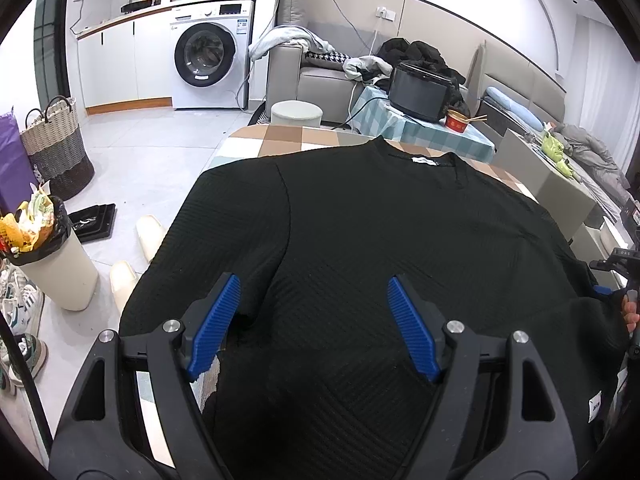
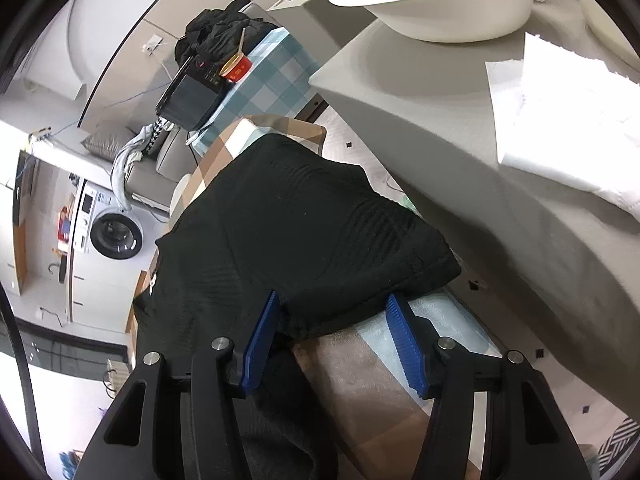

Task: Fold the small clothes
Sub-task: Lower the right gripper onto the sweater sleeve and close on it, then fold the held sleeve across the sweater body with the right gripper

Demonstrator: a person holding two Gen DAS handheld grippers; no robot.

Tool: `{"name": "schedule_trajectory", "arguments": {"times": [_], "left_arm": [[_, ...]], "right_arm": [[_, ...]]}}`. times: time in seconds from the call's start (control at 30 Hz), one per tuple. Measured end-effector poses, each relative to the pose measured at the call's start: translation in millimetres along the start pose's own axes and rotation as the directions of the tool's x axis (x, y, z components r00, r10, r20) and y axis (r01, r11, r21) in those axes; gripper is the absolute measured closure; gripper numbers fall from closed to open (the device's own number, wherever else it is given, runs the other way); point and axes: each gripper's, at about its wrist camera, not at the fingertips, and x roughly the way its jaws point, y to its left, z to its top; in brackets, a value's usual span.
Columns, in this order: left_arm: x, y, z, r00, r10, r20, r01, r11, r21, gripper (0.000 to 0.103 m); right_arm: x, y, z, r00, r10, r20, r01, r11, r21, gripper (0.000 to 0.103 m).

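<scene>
On checked table (image 1: 280, 138), one black sweater (image 1: 360, 232), two open-jawed grippers (image 1: 314, 320) (image 2: 336, 340)

Sweater (image 1: 360, 240) flat on the table (image 1: 288, 138), washing machine (image 1: 208, 60) behind, bin (image 1: 56, 264) left.

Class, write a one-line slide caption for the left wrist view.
Open left gripper poised over a black sweater spread on a checked table.
</scene>
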Motion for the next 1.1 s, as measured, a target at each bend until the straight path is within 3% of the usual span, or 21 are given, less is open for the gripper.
{"name": "schedule_trajectory", "arguments": {"times": [0.2,0.27,0.33,0.43,0.57,0.63,0.7,0.77,0.8,0.83,0.9,1.0,1.1], "left_arm": [[2,2,0,1.000,-0.012,0.003,0.012,1.000,0.011,0.028],[2,1,-1,1.000,-0.017,0.009,0.016,1.000,0.018,0.028],[3,-1,-2,1.000,-0.027,0.010,0.026,0.999,0.019,0.028],[5,0,-2,0.999,-0.043,0.008,0.043,0.999,0.014,0.028],[7,1,-1,0.999,-0.053,0.005,0.053,0.999,0.009,0.028],[6,0,-1,0.999,-0.048,0.007,0.048,0.999,0.015,0.028],[3,-1,0,0.999,-0.043,0.014,0.043,0.999,0.021,0.028],[1,-1,0,0.999,-0.044,0.022,0.043,0.999,0.023,0.028],[0,-2,1,0.999,-0.042,0.027,0.041,0.999,0.022,0.028],[-1,-2,1,0.999,-0.038,0.030,0.038,0.999,0.021,0.028],[-2,-1,1,0.999,-0.034,0.031,0.034,0.999,0.017,0.028],[-5,3,2,0.999,-0.024,0.034,0.024,1.000,0.004,0.028],[-9,6,1,0.999,-0.010,0.041,0.011,1.000,-0.010,0.028]], "right_arm": [[5,5,7,0.998,-0.062,-0.003,0.062,0.997,0.044,0.050],[5,2,9,0.996,-0.091,-0.002,0.091,0.993,0.075,0.065],[5,-5,8,0.995,-0.103,0.006,0.102,0.990,0.101,0.088],[4,-8,8,0.994,-0.106,-0.001,0.106,0.991,0.077,0.098],[-3,19,5,0.986,-0.160,0.052,0.164,0.983,-0.084,0.098],[-13,44,3,0.976,-0.177,0.129,0.202,0.957,-0.208,0.098],[-25,71,-1,0.973,-0.117,0.201,0.179,0.929,-0.324,0.098],[-39,113,-13,0.962,-0.010,0.272,0.152,0.850,-0.505,0.098],[-43,132,-21,0.965,0.062,0.255,0.103,0.805,-0.584,0.098],[-44,148,-29,0.968,0.128,0.217,0.045,0.760,-0.649,0.098],[-41,183,-56,0.969,0.234,0.080,-0.085,0.619,-0.781,0.098],[-22,203,-99,0.971,0.204,-0.124,-0.208,0.469,-0.858,0.098],[-2,201,-132,0.978,0.070,-0.194,-0.206,0.372,-0.905,0.098]]}}
